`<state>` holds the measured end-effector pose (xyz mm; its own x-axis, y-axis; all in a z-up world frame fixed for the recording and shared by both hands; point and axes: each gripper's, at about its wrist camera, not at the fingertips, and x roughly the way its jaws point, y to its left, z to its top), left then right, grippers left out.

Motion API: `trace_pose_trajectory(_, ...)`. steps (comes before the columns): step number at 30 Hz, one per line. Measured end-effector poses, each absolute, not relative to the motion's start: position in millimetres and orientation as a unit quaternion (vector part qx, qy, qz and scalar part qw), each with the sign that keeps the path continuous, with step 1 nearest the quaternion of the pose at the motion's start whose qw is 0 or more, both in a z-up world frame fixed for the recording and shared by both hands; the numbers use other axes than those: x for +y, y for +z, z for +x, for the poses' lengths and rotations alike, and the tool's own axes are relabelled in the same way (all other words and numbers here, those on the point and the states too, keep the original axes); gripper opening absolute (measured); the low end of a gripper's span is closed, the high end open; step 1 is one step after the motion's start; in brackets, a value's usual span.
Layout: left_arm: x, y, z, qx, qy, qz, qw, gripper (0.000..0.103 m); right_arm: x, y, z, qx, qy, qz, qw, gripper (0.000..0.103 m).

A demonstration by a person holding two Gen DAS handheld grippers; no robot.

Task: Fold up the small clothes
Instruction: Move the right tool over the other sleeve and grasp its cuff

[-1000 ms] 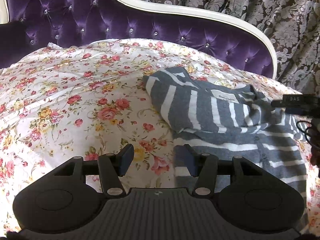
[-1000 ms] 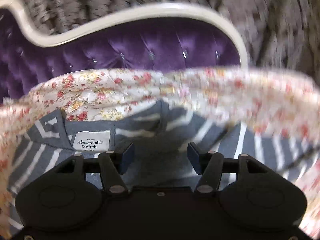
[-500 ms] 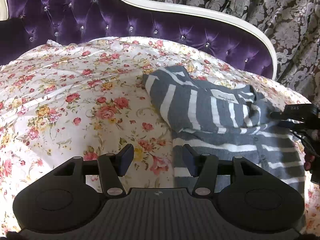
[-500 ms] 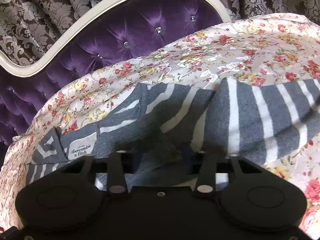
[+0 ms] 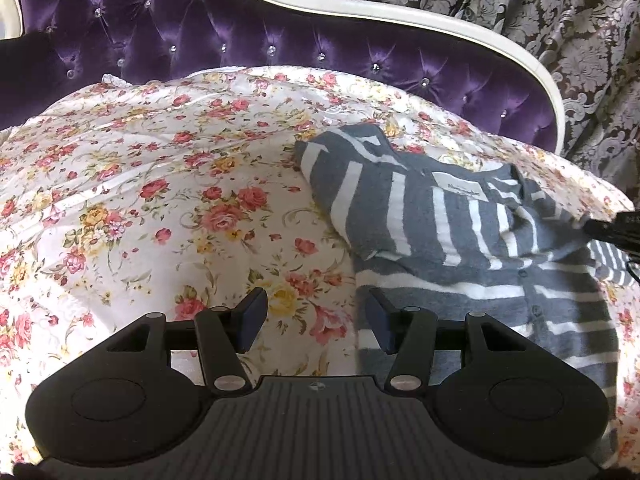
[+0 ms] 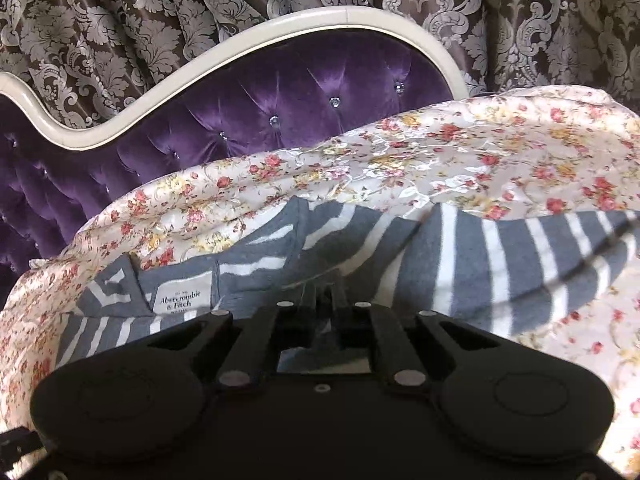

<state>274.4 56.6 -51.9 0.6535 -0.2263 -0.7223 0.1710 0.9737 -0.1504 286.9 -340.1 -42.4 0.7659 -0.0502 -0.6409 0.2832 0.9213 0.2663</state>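
A grey and white striped cardigan (image 5: 460,240) with a white neck label lies partly folded on the floral bedsheet (image 5: 160,200). My left gripper (image 5: 316,320) is open and empty, hovering over the sheet just left of the cardigan's lower edge. My right gripper (image 6: 324,292) is shut on a fold of the cardigan (image 6: 460,264) near the shoulder, to the right of the label (image 6: 182,298). Its tip shows at the right edge of the left wrist view (image 5: 616,228).
A purple tufted headboard (image 5: 280,48) with a cream frame stands behind the bed. Patterned curtains (image 6: 200,12) hang behind it. The floral sheet spreads to the left of the cardigan.
My right gripper has closed on the cardigan fabric near the shoulder. The left gripper has barely moved.
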Motion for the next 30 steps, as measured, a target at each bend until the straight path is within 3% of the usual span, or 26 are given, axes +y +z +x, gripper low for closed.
trace_pose_trajectory(11, 53, -52, 275, 0.410, -0.107, -0.024, 0.905, 0.052, -335, -71, 283, 0.389, -0.115, 0.131, 0.905, 0.023)
trace_pose_trajectory(13, 54, -52, 275, 0.410, -0.106, -0.025, 0.905, 0.052, -337, -70, 279, 0.387, -0.119, 0.129, 0.905, 0.040)
trace_pose_trajectory(14, 54, -52, 275, 0.410, -0.105, -0.025, 0.905, 0.052, -338, -69, 278, 0.386, -0.120, 0.128, 0.906, 0.043)
trace_pose_trajectory(24, 51, -53, 275, 0.417, -0.094, -0.013, 0.904, 0.052, -355, -54, 261, 0.370, -0.135, 0.116, 0.912, 0.053)
trace_pose_trajectory(27, 44, -49, 271, 0.406, -0.075, 0.021, 0.911, 0.052, -368, -49, 253, 0.363, -0.143, 0.116, 0.914, 0.061)
trace_pose_trajectory(30, 34, -43, 264, 0.382, -0.042, 0.061, 0.921, 0.052, -389, -43, 243, 0.360, -0.159, 0.125, 0.911, 0.062)
